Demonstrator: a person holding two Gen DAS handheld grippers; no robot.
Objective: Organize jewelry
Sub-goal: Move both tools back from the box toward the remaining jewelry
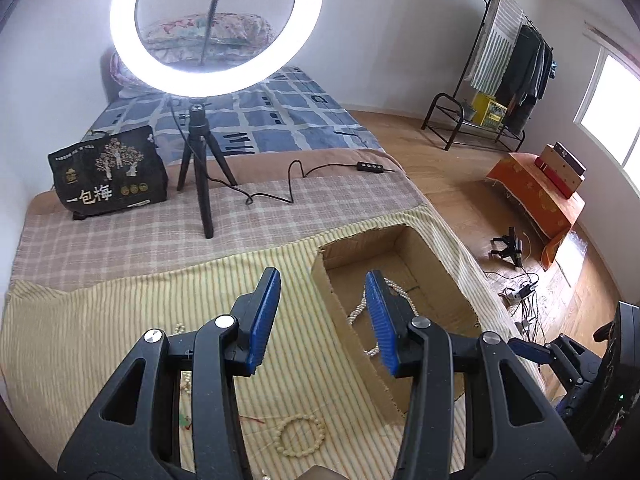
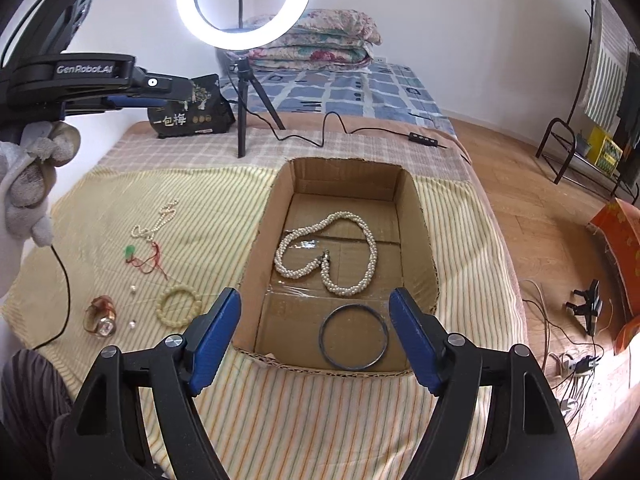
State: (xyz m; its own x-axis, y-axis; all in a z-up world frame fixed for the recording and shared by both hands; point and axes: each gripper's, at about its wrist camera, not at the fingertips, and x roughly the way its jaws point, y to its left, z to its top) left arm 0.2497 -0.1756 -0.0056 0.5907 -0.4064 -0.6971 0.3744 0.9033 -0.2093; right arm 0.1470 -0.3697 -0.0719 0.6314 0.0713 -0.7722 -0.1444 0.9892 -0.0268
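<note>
Reading "GenRobot.AI", the left gripper (image 2: 120, 100) and right gripper (image 2: 314, 338) hold empty, parted jaws near a "一包梅" bag (image 2: 192, 114).

The black snack bag (image 1: 109, 172) leaning on the bed carries large white characters, "一包梅", under a gold tree picture; its smaller print is too fine to read. The left gripper's (image 2: 132, 98) black body reads "GenRobot.AI" in pale letters.
</note>
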